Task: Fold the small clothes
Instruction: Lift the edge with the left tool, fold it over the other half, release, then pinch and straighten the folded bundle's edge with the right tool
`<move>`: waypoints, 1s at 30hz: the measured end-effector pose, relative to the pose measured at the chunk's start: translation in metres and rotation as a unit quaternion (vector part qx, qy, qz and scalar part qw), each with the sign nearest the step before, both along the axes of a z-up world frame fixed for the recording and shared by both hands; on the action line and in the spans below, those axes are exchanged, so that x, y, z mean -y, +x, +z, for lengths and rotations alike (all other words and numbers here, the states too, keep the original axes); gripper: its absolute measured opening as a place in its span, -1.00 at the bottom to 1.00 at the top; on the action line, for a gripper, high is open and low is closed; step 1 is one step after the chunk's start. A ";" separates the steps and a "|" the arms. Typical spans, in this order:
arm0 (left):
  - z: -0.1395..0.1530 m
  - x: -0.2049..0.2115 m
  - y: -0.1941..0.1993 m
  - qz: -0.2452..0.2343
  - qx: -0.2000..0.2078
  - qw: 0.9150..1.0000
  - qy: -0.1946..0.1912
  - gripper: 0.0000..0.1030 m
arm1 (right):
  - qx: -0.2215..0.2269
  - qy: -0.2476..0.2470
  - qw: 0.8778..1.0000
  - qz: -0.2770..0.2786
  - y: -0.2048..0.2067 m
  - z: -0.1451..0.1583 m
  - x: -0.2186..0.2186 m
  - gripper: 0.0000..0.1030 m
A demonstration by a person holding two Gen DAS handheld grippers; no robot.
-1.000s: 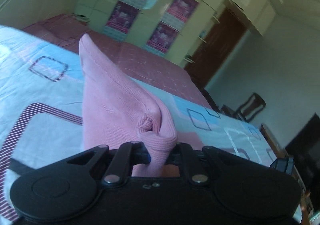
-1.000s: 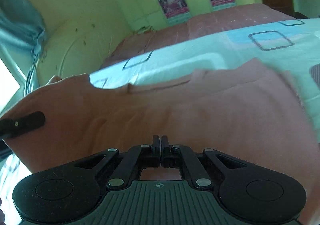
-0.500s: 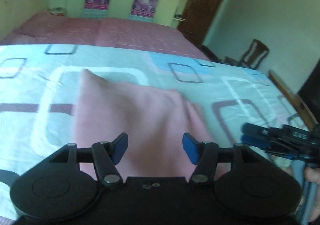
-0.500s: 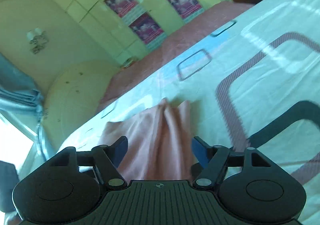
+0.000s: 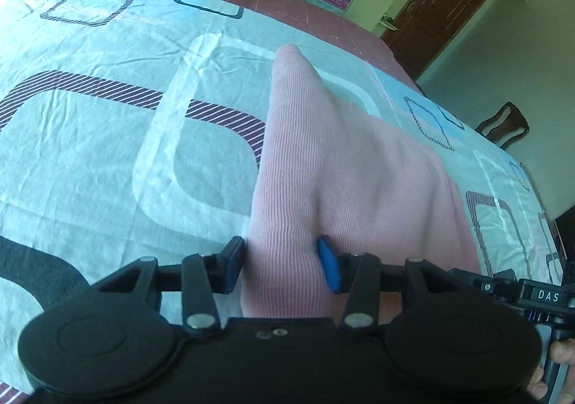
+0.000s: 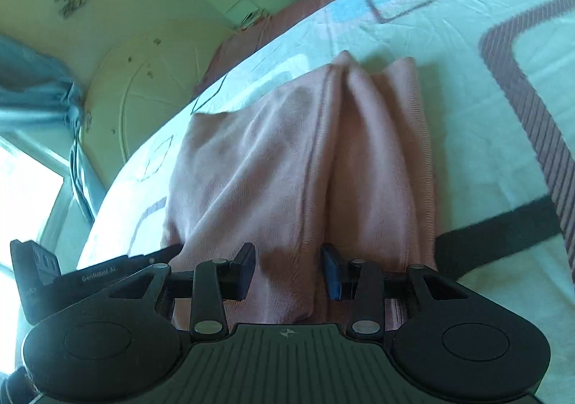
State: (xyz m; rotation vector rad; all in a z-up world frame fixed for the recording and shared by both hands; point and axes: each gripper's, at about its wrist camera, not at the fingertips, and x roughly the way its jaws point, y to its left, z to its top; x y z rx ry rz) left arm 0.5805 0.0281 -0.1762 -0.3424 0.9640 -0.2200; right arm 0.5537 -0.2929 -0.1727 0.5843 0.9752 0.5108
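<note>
Cloth (image 5: 345, 166) down on the bed (image 5: 90, 152) now, pink knit lying in a loose half-fold across the patterned sheet; a second ago both tongs were clamped on it and holding it up in the air, half a second ago they had sprung wide, and now they are back at the near edge. Left tongs (image 5: 284, 264) part open, pads straddling a raised ridge of the knit, left pad at its edge, blue pad against its right flank; not yet pinched, as I read it. Right tongs (image 6: 289, 269) the same story in the right wrist view; jaws part open, a hump of cloth (image 6: 305, 166) between them, no squeeze visible. So the first fold looks laid and released; this reads as the set-up for a second grab. Cloth is not flat; two long creases run away from the right tongs, and the far corner stands up in a peak. My guess: both close on the near edge next and carry it over; those ridges may bunch, so the fold could come out lumpy unless smoothed.
</note>
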 end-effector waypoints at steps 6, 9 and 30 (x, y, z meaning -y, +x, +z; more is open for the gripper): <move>0.035 0.019 -0.010 -0.041 0.081 0.993 0.081 -0.33 | 0.073 -0.119 0.989 0.039 -0.001 0.027 -0.037 -0.81; 0.041 0.032 -0.004 -0.081 0.088 0.988 0.094 -0.33 | 0.119 -0.144 0.982 0.035 -0.012 0.050 -0.034 -0.81; 0.037 0.065 0.031 -0.156 0.092 0.972 0.148 -0.28 | 0.054 -0.062 0.992 -0.092 0.032 0.022 0.060 -0.08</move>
